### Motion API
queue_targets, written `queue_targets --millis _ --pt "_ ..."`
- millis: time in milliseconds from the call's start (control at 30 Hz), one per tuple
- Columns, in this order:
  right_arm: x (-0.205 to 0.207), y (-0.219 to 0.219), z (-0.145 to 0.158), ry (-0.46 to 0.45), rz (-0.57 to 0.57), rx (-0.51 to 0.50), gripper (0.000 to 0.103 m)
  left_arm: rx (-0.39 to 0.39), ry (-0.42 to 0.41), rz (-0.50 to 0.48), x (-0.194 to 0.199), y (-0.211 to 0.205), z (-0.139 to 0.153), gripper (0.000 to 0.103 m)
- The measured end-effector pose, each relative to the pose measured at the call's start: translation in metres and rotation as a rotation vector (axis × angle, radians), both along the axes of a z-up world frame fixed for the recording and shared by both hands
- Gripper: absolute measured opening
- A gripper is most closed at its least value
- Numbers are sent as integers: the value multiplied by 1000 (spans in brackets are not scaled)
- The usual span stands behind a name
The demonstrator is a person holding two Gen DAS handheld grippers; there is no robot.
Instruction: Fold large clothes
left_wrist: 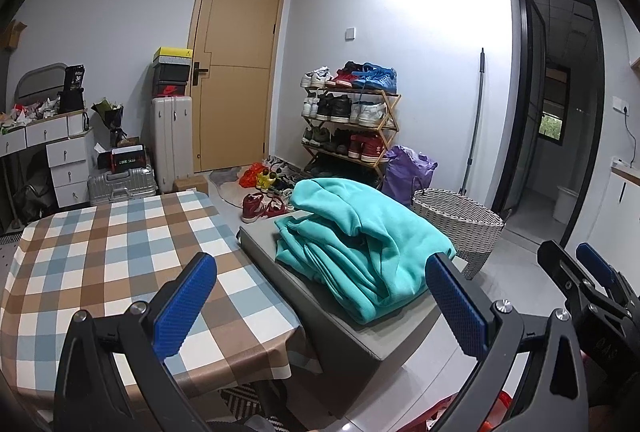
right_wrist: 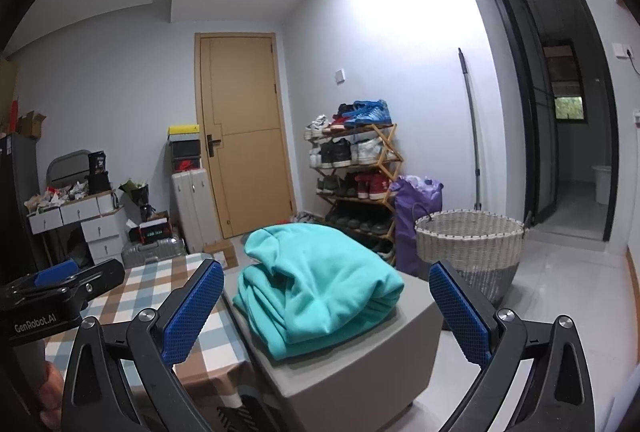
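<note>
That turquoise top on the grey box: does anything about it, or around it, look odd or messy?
The turquoise top is a loose, rumpled bundle on the grey box, not a flat fold. Beyond it, shoes lie scattered on the floor before the shoe rack. Both claws are open and empty.

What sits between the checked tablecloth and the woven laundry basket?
A grey ottoman with the teal garment piled on top lies between the checked tablecloth and the woven basket; both wrist views show it, the right one most plainly.
</note>
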State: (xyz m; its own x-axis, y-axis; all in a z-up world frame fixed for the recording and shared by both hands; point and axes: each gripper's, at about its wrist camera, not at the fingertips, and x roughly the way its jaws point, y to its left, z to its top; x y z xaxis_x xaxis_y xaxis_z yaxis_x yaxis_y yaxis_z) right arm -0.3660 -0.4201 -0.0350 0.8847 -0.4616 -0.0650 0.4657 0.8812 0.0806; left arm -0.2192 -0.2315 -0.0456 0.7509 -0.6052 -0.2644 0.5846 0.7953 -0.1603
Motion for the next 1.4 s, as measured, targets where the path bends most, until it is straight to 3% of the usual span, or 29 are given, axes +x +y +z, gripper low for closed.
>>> queue_targets --millis 1400 --pt "3 0 -2 12 24 -13 103 -11 5 -9 -4 -4 0 102"
